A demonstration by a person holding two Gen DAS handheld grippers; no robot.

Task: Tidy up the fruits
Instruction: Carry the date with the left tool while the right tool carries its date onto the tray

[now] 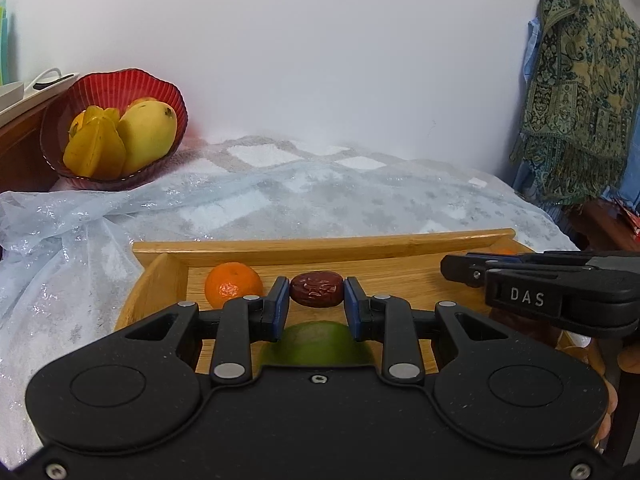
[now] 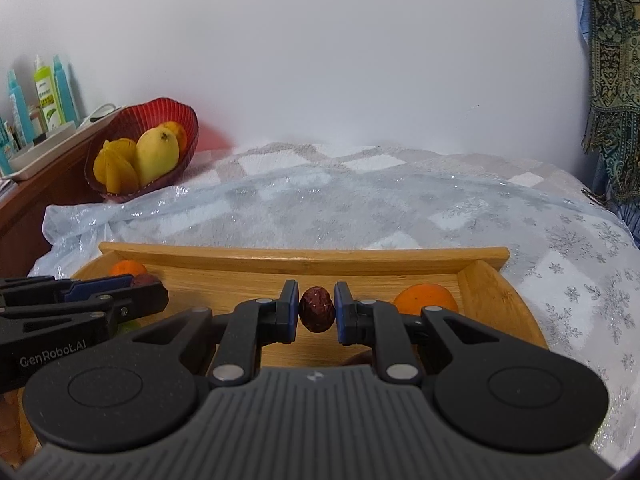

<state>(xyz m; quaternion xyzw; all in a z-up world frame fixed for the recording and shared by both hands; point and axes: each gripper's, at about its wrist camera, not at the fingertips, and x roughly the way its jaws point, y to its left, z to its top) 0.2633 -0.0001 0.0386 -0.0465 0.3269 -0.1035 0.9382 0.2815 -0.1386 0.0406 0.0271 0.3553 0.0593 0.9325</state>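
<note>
Left date (image 1: 317, 289) crosswise, right date (image 2: 317, 309) upright

Bare cloth (image 2: 360, 208) lies open between wooden tray (image 2: 304, 258) and red bowl (image 2: 180, 120); tray's raised back rim bars a level path

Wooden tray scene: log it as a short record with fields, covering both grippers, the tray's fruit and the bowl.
left gripper: shut on a red date, long way across
right gripper: shut on a second red date, held on end
wooden tray: two oranges at opposite ends, green fruit near the front
red bowl: starfruit and mango, beyond the tray's left corner
surface: snowflake cloth
</note>
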